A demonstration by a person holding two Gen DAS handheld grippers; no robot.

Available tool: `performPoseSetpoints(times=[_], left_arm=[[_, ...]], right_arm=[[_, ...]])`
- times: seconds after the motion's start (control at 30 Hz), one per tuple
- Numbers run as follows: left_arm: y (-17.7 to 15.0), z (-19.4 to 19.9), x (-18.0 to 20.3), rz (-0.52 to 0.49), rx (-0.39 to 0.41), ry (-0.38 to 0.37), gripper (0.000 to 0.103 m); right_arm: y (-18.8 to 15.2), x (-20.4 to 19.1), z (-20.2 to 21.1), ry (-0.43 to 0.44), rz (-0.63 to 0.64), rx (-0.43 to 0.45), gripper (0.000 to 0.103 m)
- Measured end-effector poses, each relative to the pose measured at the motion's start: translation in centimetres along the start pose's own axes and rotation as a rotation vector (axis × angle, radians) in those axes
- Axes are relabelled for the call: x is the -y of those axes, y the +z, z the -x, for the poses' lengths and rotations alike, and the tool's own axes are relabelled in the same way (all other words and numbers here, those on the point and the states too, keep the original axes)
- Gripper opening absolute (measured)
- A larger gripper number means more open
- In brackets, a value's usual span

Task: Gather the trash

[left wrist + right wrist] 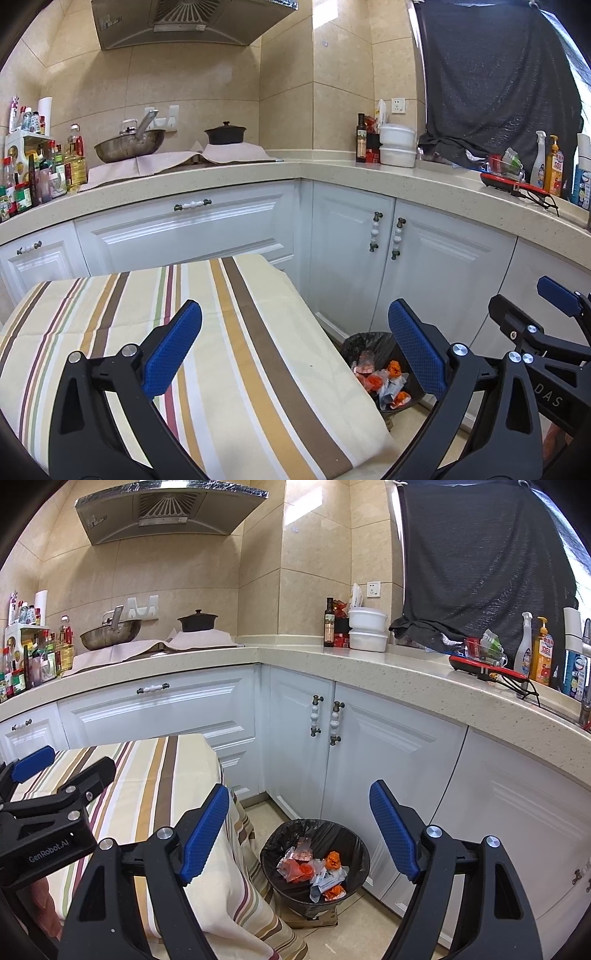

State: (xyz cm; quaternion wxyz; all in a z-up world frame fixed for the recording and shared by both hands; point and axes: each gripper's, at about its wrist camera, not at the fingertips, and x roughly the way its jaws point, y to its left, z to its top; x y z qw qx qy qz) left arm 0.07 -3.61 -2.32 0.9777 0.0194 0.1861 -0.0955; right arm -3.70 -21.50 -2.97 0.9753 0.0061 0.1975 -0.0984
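A black-lined trash bin (pixel 314 864) stands on the floor beside the table, holding several orange and clear wrappers (pixel 314 871). It also shows in the left wrist view (pixel 369 347), partly hidden by the table edge. My left gripper (pixel 295 350) is open and empty above the striped tablecloth (pixel 229 332). My right gripper (pixel 299 834) is open and empty, held above the bin. Each gripper shows at the edge of the other's view: the right one (pixel 546 314) and the left one (pixel 44 775).
White cabinets (pixel 388 760) stand close behind the bin under an L-shaped counter (pixel 369 664). On the counter are a wok (pixel 110 631), a black pot (pixel 197 620), bottles (pixel 541 653) and white containers (pixel 367 627). A dark cloth (pixel 480 561) covers the window.
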Motion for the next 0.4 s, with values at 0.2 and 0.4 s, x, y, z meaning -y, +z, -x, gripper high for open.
performPoseSetpoints(times=[0.2,0.4], left_arm=[[0.6,-0.8,-2.4,-0.004,0.001,0.068,0.099],[-0.2,-4.9,-11.1,0.039,-0.112,0.25,0.099]], right_arm=[[0.3,-1.3,-1.5,0.041,0.019,-0.021,0.079],[1.0,-4.8,-6.2,0.21,0.015,-0.097,0.081]])
